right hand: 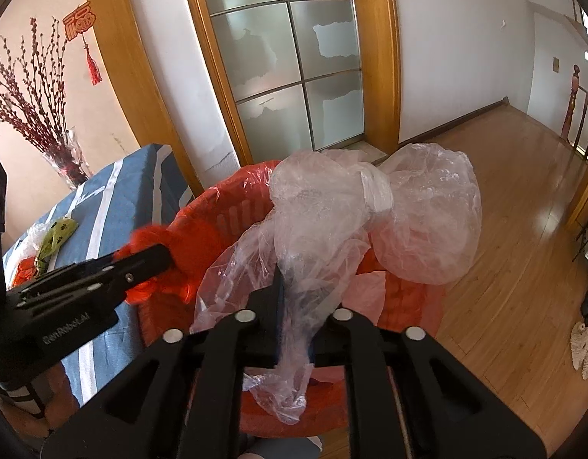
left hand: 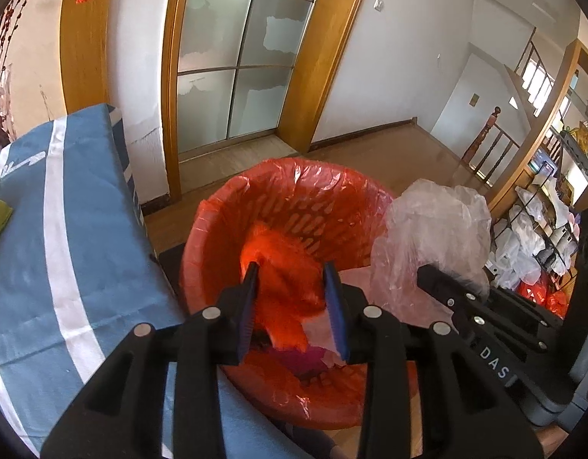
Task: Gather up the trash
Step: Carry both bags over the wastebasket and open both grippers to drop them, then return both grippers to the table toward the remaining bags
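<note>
Wood-floor room, red bin [left hand: 294, 206] sitting at frame centre — left gripper [left hand: 294, 294] pinching orange wrapper [left hand: 290, 267], right gripper [right hand: 294, 306] clamping clear plastic bag [right hand: 370, 222]; advice: releasing both well inside rim.

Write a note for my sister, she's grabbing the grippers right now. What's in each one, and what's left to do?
Left gripper: holds an orange-red bag over the red bin.
Right gripper: holds a knotted clear plastic bag, also over the bin.
Done: both pieces brought to the bin.
Left: let both go into the bin, then fetch the green wrapper and the bits beside it on the blue-striped cloth.
</note>
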{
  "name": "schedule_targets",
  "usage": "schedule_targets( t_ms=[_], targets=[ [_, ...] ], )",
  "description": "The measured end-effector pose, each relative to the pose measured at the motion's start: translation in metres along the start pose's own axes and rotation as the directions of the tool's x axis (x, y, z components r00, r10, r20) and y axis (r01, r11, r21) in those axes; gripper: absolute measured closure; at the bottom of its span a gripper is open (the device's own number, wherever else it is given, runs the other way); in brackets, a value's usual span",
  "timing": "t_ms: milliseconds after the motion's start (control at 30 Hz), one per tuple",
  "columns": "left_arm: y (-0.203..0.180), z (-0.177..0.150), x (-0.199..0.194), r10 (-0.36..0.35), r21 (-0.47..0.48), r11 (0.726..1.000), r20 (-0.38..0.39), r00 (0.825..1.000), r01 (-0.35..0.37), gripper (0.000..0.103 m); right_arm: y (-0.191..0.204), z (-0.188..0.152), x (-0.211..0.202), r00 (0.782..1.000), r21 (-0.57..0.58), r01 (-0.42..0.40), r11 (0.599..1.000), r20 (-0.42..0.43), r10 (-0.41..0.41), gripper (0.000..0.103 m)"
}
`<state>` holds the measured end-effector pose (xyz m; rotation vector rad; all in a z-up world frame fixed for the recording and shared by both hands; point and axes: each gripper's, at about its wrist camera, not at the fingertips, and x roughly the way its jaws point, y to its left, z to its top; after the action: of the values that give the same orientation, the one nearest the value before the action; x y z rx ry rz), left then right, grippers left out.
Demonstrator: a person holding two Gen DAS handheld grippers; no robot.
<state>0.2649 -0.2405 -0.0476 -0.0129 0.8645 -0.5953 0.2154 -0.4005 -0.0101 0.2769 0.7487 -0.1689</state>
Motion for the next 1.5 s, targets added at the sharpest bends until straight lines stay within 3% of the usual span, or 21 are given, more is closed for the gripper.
schedule_targets(
  t_ms=[67, 367, 733, 1000, 1133, 1233, 1333, 1500],
  targets=[
    [0.002, -0.001, 0.002, -0.005, -0.004, 1.000, -0.009, 1.000, 0.005, 0.065, -0.003, -0.001, 0.000, 1.000, 0.009, -0.005, 1.000, -0.001, 0.005, 0.078],
    [0.014, -0.008, -0.006, 0.025, -0.028, 0.999, -0.007, 1.000, -0.025, 0.048, -0.010, -0.003, -0.005, 1.000, 0.032, 0.008, 0.999, 0.010, -0.008, 0.061],
    [0.054, -0.028, -0.048, 0.116, -0.071, 0.991, 0.027, 0.993, -0.114, 0.038, 0.004, -0.005, -0.016, 1.000, 0.006, -0.005, 1.000, 0.031, 0.004, 0.057],
    [0.104, -0.050, -0.095, 0.247, -0.110, 0.965, 0.060, 0.967, -0.239, 0.035, 0.046, -0.008, -0.020, 0.998, -0.060, -0.057, 0.997, 0.034, 0.059, 0.057],
    [0.128, -0.061, -0.120, 0.313, -0.141, 0.943, 0.072, 0.947, -0.301, 0.035, 0.069, -0.009, -0.020, 0.996, -0.096, -0.084, 0.992, 0.027, 0.087, 0.057],
    [0.151, -0.072, -0.146, 0.389, -0.164, 0.914, 0.090, 0.917, -0.371, 0.035, 0.089, -0.011, -0.019, 0.993, -0.126, -0.112, 0.986, 0.018, 0.115, 0.057],
    [0.183, -0.083, -0.173, 0.466, -0.212, 0.873, 0.093, 0.880, -0.440, 0.035, 0.106, -0.013, -0.018, 0.991, -0.152, -0.130, 0.980, 0.011, 0.133, 0.057],
    [0.251, -0.102, -0.219, 0.595, -0.338, 0.767, 0.056, 0.802, -0.546, 0.035, 0.134, -0.017, -0.014, 0.986, -0.180, -0.166, 0.969, -0.006, 0.168, 0.057]
  ],
)
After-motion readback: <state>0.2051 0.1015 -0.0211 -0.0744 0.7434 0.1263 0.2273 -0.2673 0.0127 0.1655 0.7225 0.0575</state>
